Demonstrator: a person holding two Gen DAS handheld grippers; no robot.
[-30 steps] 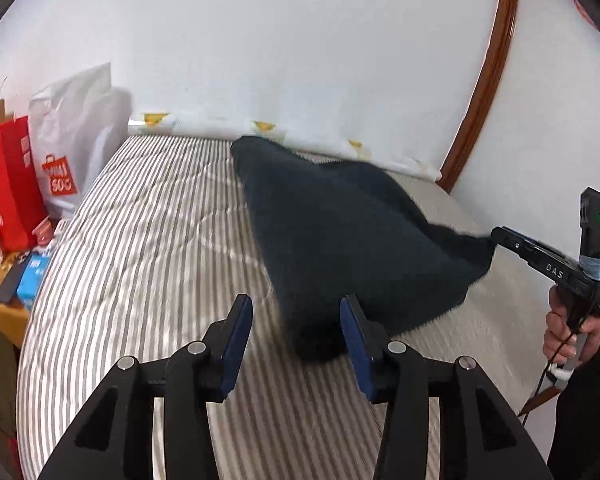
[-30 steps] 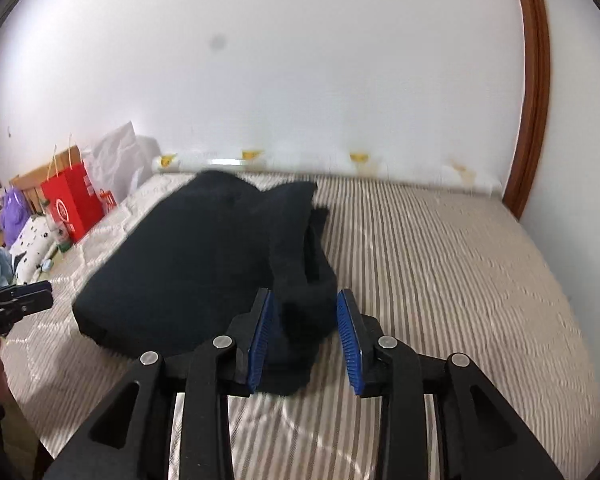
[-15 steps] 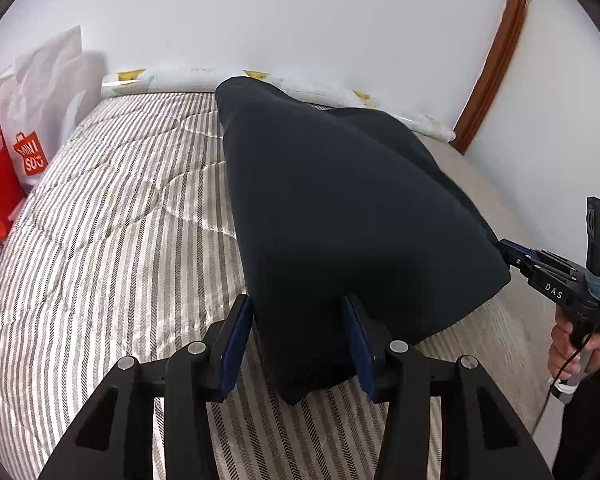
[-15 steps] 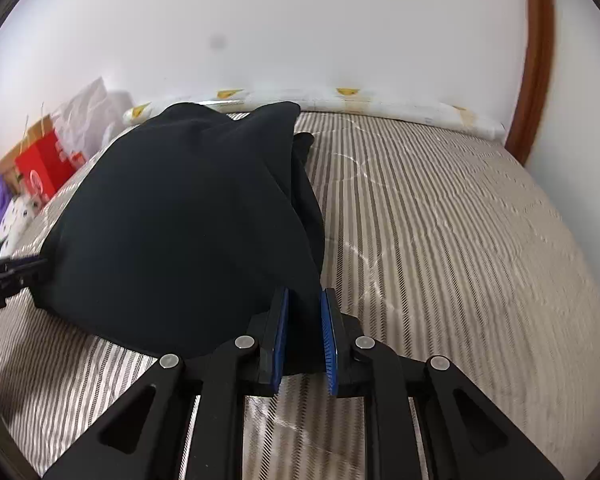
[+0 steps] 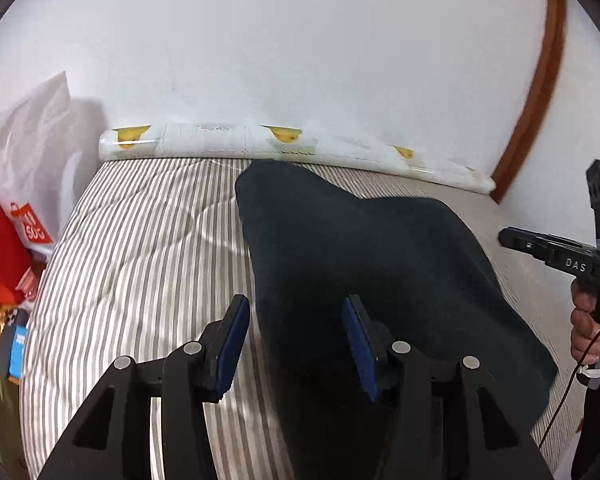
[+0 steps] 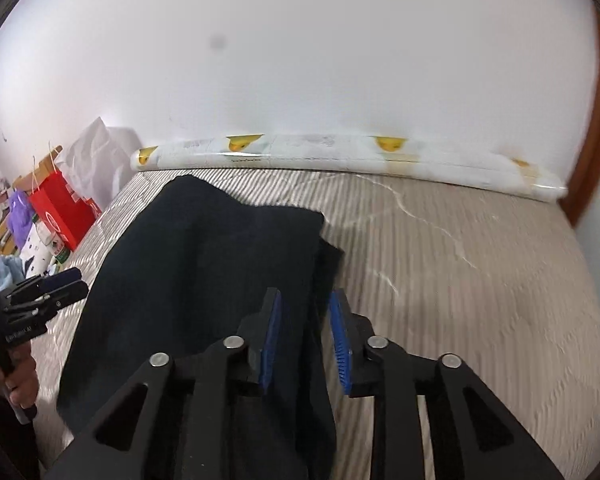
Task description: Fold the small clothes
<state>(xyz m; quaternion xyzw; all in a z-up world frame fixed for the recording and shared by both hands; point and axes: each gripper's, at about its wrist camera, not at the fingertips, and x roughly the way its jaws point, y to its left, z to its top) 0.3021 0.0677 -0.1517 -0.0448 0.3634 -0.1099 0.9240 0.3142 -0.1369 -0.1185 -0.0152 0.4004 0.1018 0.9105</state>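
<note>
At lower centre, my left gripper (image 5: 296,344) stood open over the dark garment (image 5: 380,264); my right gripper (image 6: 304,340) was opening, cloth between unpressed pads.

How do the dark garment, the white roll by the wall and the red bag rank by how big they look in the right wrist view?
Largest to smallest:
1. dark garment, though it lies nearest the camera
2. white roll
3. red bag
</note>
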